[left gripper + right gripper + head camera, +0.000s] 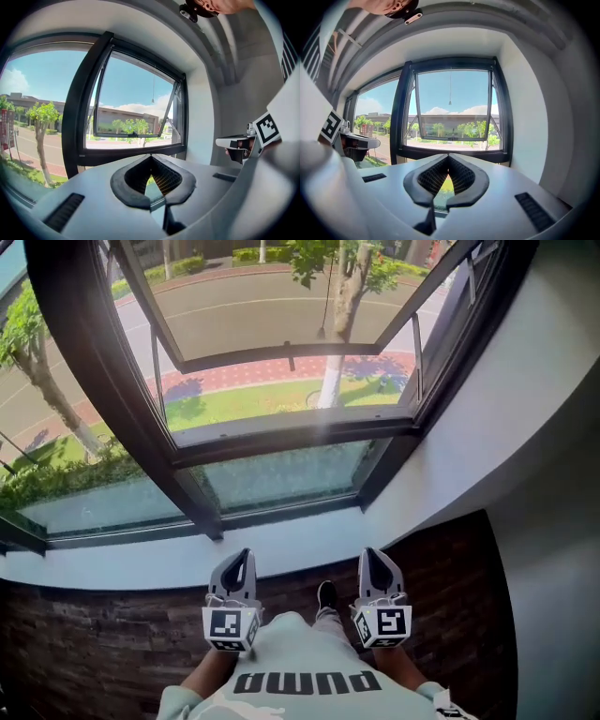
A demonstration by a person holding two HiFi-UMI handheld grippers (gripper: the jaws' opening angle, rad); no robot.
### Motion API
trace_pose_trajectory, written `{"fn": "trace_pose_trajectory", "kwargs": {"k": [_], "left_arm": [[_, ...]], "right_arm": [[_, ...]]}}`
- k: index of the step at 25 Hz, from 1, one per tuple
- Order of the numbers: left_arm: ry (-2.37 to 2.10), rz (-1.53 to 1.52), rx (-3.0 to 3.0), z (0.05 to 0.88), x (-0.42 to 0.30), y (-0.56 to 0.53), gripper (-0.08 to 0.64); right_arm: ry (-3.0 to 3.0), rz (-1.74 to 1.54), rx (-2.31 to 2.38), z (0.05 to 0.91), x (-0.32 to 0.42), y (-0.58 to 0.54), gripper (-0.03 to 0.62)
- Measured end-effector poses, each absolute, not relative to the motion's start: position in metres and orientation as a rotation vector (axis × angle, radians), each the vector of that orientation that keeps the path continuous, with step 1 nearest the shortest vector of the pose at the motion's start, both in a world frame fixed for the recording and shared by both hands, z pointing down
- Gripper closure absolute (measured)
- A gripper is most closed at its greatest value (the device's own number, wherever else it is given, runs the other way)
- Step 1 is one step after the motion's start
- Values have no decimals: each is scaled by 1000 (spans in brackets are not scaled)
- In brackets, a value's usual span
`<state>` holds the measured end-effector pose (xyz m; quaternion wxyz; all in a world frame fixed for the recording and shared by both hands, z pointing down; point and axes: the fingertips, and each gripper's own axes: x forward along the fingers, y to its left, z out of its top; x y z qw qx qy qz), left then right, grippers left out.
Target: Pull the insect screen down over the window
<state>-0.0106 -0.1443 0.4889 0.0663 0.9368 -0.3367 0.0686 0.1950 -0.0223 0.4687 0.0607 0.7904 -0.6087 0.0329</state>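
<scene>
Below the open window (291, 432), the left gripper (242, 561) and right gripper (373, 559) hover side by side, jaws clenched empty.

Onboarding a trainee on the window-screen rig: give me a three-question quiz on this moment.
1. True or false: the left claw and the right claw are both shut and empty.
2. The window sash is: A) latched closed B) swung open outward C) covered by the screen.
3. Fill in: a thin ____ hangs from above, in line with the sash's middle.
Key: 1 true; 2 B; 3 cord.
</scene>
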Motion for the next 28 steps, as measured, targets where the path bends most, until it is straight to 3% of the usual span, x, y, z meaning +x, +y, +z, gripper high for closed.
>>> {"fn": "trace_pose_trajectory", "kwargs": {"k": [9, 18, 26, 28], "left_arm": [[-1267, 168, 2777, 449, 80, -212, 548], [-1494, 263, 3009, 350, 124, -294, 544], [-1727, 588, 3248, 242, 128, -366, 314], [-1843, 711, 3287, 202, 123, -383, 281]], "right_arm": [[-2097, -69, 2167, 431, 322, -120, 586], [-2075, -517, 1906, 328, 413, -215, 586], [-1757, -984, 1812, 179, 434, -268, 582], [-1656, -1069, 1816, 135, 435, -275, 550]]}}
